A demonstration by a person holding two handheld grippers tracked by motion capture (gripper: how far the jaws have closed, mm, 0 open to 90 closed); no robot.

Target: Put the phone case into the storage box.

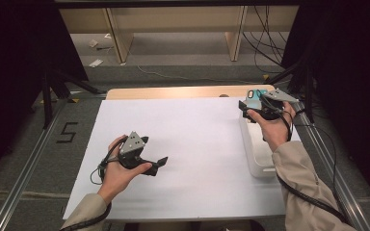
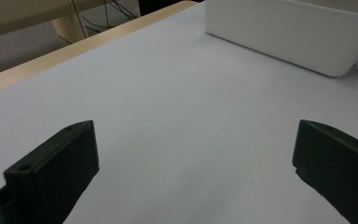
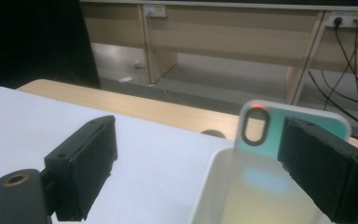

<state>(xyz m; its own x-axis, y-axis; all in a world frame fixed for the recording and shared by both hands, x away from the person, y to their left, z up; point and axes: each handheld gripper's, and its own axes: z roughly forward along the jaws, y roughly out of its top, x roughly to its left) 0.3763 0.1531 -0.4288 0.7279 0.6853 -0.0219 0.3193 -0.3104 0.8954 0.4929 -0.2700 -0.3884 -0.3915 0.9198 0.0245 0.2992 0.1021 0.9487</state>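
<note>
The right gripper (image 1: 248, 109), jaws wide and empty, hovers at the white bin's (image 1: 254, 153) far end beside a teal phone case (image 3: 270, 135). The left gripper (image 1: 159, 163), open and empty, rests above white paper (image 1: 188, 144).

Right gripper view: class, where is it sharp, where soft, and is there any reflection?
Right gripper view: the teal phone case and far shelving look sharp, the near black claw pads slightly soft, and the case casts a teal-yellow reflection on the white bin wall.
</note>
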